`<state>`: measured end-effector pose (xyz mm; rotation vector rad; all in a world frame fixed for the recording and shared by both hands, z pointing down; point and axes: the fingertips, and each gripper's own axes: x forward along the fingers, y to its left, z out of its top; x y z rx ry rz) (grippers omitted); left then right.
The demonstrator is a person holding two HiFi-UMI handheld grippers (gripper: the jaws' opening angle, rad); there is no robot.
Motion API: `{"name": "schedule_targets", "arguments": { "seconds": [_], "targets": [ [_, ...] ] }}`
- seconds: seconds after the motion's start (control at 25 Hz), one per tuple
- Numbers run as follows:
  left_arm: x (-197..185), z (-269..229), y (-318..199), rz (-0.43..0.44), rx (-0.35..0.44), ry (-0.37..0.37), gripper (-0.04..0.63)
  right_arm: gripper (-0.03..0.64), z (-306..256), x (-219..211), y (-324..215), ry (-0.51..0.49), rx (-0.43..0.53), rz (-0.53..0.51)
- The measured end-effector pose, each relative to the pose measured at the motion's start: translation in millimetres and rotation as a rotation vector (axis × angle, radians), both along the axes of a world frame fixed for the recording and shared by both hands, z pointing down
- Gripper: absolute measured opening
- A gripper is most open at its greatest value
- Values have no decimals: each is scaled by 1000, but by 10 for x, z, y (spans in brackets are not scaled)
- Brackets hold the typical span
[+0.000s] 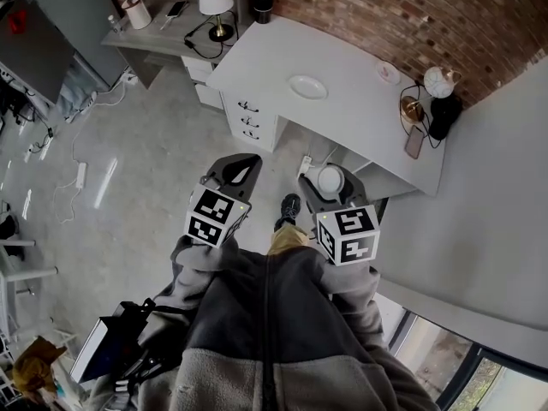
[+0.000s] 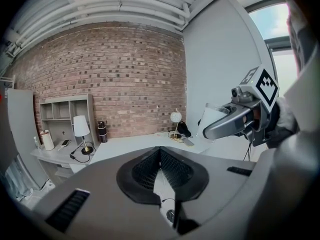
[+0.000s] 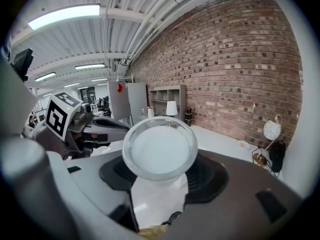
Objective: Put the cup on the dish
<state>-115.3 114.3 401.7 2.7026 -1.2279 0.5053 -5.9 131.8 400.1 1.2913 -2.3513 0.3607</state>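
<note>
One cup (image 3: 160, 151) in right gripper (image 3: 162, 173) jaws | left gripper (image 2: 160, 153) jaws seemingly together | dish (image 1: 307, 86): head view only

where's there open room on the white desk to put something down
Bare stretches lie on the white desk left of the dish, and between the dish and the pink saucer. The right end is crowded: globe lamp, phone.

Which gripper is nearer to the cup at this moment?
Right. The right gripper holds the cup between its fingers. The left gripper is alongside, to the cup's left, not touching it, with nothing between its fingers.
</note>
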Motion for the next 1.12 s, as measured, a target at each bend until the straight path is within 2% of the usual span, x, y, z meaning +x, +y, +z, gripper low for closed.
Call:
{"name": "schedule_targets", "arguments": {
  "seconds": [0.4,0.72,0.96,1.12],
  "targets": [
    [338,36,-1136,-23,-25,7,6,256,84,382,-1121,22,-45,-7],
    [740,-8,-2101,-43,-13,19,5,256,125,707,-2062,35,-57,-43],
    [1036,57,-2576,-38,-63,7,5,256,188,979,-2549,23,-75,-50],
    [1176,64,-2770,-50,-67,-1,5,256,262,1153,-2759,4,-93,-45]
  ]
}}
